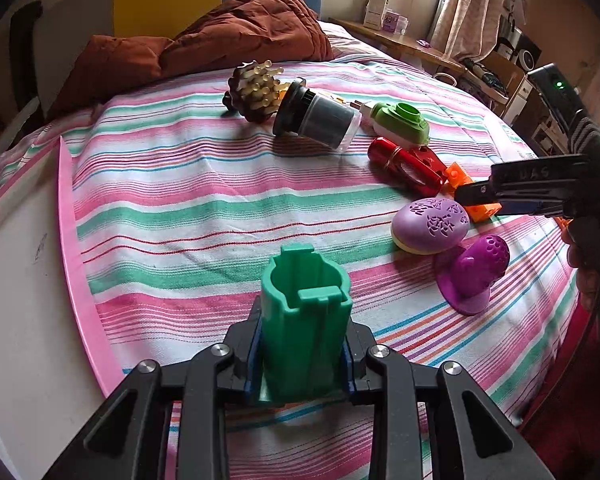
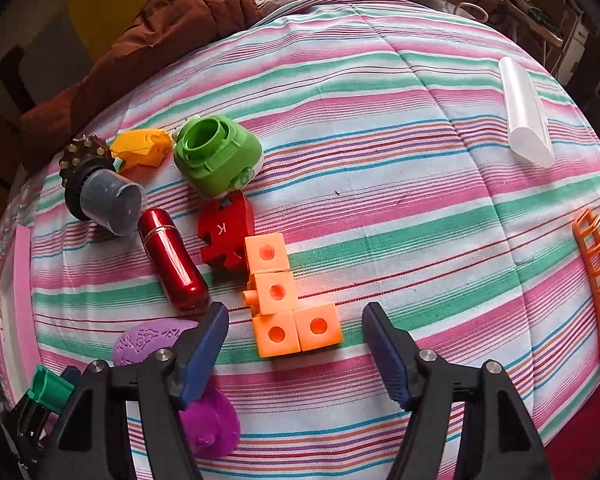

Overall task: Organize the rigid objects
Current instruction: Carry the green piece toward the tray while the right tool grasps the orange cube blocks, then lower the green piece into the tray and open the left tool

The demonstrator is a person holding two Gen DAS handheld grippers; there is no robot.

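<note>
My left gripper is shut on an upright green plastic holder above the striped bedspread. My right gripper stands open and points down at an L-shaped cluster of orange linked cubes. The cubes lie just ahead of its blue pads, which do not touch them. A red capsule, a red puzzle piece, a green round gadget, a grey cup with a black lid and a purple egg lie to the left.
A pink-rimmed white board lies at the bed's left edge. A magenta stand, a studded brown brush, a clear tube and an orange rack also rest on the bedspread. A brown quilt is heaped behind.
</note>
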